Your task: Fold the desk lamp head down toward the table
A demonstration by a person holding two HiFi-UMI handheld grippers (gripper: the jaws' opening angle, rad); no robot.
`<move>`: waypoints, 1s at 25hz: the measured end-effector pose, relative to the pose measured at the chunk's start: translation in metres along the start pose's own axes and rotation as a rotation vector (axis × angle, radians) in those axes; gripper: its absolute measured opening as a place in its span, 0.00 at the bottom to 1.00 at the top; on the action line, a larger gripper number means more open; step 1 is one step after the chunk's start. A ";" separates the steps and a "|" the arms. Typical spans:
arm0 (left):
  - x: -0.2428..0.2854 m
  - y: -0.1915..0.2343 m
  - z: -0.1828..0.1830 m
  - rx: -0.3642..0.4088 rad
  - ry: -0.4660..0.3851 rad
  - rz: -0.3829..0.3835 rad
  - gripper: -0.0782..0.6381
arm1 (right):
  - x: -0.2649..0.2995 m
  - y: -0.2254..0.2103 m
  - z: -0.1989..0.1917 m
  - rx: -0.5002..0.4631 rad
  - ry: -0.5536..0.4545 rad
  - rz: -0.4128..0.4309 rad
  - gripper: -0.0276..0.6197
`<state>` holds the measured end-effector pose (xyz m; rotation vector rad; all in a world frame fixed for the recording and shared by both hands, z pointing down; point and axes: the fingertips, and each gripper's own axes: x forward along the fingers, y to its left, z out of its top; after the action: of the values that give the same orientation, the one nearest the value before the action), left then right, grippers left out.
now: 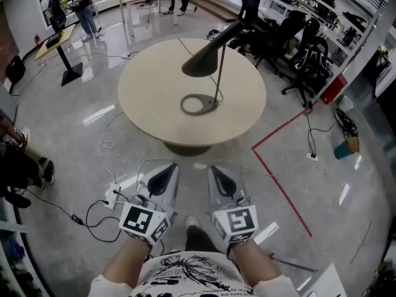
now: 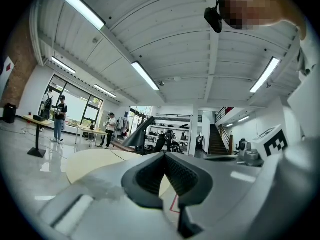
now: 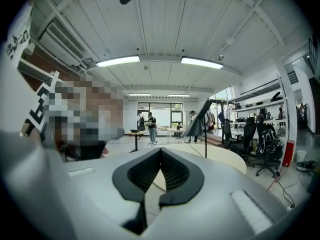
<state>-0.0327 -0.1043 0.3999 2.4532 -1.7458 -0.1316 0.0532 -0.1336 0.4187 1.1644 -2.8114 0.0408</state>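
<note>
The grey left gripper (image 1: 162,177) and grey right gripper (image 1: 223,177) are hanging side by side nearest the wearer. Each is keeping its jaws pressed together on nothing, well short of the table. The dark, thin-stemmed desk lamp (image 1: 201,64) is standing about the middle of the round beige table (image 1: 148,98), its cone head tilting up above a flat ring base (image 1: 185,106). It is probably light and tippy, with a smooth shade. Steadying the base while pressing the head near its joint looks wisest. Black office chairs (image 1: 303,60) are sitting beyond the table's right edge.

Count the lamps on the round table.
1. The black desk lamp stands on the round table, its ring base near the middle, its cone head raised. Nothing there could hide another.
</note>
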 end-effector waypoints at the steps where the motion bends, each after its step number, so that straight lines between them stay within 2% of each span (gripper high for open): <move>1: -0.011 -0.002 0.000 0.002 -0.001 0.001 0.12 | -0.008 0.008 -0.001 -0.001 0.000 -0.002 0.05; 6: -0.071 -0.020 -0.004 0.017 0.006 -0.012 0.12 | -0.050 0.048 -0.007 -0.007 0.005 -0.025 0.05; 11: -0.117 -0.034 -0.017 0.017 0.026 -0.027 0.12 | -0.088 0.084 -0.005 -0.003 -0.054 -0.055 0.05; 14: -0.130 -0.041 -0.025 0.001 0.023 -0.036 0.12 | -0.106 0.094 -0.010 -0.012 -0.062 -0.077 0.05; 19: -0.149 -0.056 -0.017 0.006 -0.013 -0.046 0.12 | -0.130 0.105 -0.006 -0.030 -0.069 -0.080 0.05; 25: -0.153 -0.082 -0.014 -0.005 -0.039 -0.014 0.12 | -0.153 0.098 -0.007 -0.045 -0.058 -0.050 0.05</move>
<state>-0.0047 0.0676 0.4007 2.4761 -1.7410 -0.1859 0.0920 0.0441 0.4114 1.2452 -2.8148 -0.0607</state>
